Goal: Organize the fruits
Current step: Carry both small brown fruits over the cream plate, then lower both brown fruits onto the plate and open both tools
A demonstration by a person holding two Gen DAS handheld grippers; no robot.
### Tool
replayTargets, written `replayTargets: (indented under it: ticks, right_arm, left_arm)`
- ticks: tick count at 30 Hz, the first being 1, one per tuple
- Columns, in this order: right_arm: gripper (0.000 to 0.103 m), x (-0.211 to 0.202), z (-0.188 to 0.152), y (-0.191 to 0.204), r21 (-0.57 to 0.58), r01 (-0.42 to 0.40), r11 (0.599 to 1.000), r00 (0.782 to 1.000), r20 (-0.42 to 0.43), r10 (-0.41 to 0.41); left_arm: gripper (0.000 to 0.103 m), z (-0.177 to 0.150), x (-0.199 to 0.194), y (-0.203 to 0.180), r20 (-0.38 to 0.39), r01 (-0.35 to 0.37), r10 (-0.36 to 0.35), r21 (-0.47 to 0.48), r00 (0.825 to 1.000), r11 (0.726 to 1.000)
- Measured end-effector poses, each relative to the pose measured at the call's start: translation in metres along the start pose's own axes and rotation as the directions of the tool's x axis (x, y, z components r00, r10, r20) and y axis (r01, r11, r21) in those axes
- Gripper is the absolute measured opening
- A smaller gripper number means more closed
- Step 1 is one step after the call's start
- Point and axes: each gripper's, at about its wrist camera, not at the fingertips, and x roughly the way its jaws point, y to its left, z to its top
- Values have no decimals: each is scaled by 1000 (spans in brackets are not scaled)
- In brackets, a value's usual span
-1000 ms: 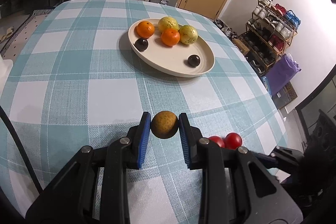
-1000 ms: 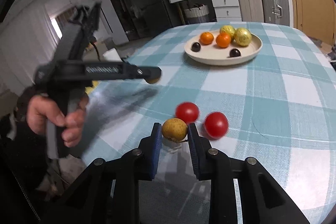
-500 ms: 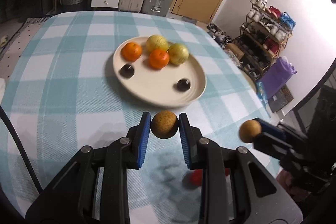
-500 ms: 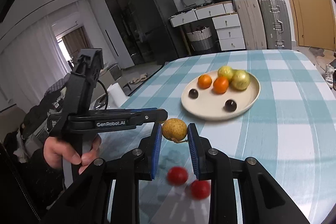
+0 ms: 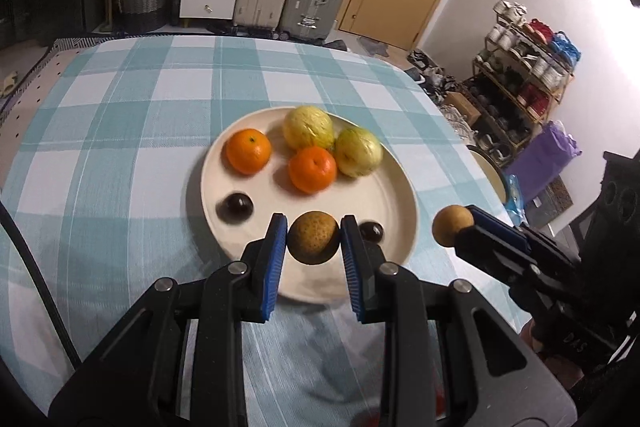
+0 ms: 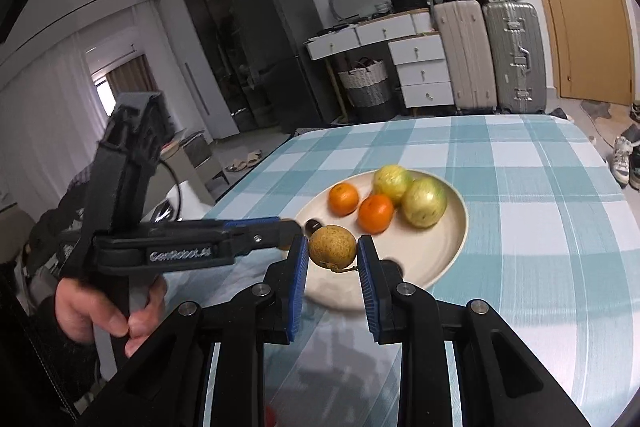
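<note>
"GenRobot.AI" on left hand-held gripper (image 6: pixel 294 227)

On the table (image 5: pixel 120 131) sits a plate (image 5: pixel 396 195): four large fruits (image 5: pixel 312 169) at its far side, two small ones (image 5: pixel 235 207) nearer.
</note>
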Motion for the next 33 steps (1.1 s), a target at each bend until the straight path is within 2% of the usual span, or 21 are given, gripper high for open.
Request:
replayTargets:
  ticks: [3,9,12,18,29,30,31,32,33]
  right_arm:
    - [25,15,8,-13,43,-14,999,1000,-10,15]
    - [25,45,19,-24,27,16,1000,999,-48,-15]
    - [26,56,20,-21,-52,98,994,993,-56,-101]
    - [26,74,16,-19,-93,108,990,990,-76,-115]
    - [26,86,19,-35,-29,129,991,988,-86,-131]
    - [27,86,19,-34,-36,124,992,988,-87,-127]
    - [35,87,20,-32,-43,123,991,988,-86,-126]
    - [48,86,20,-30,-52,130,990,988,-80,-134]
    - [52,86,21,-29,-59,141,988,987,-72,-145]
  left_arm:
    - [25,10,10,5,0,-4,4,-6,1000,1000]
    - [25,26,28,11,-5,-12,12,-6,1000,1000]
    - [25,32,38,13,-18,-13,13,-1,1000,1000]
    - [25,39,51,16,-35,-14,14,7,999,1000]
    - [25,40,64,21,-49,-20,19,-19,999,1000]
    - [25,41,64,21,-49,-11,10,-26,999,1000]
    - [25,42,63,21,-47,-5,3,-28,999,1000]
    - [25,42,61,20,-41,-6,5,-26,999,1000]
    - [25,42,58,19,-35,-8,8,-22,999,1000]
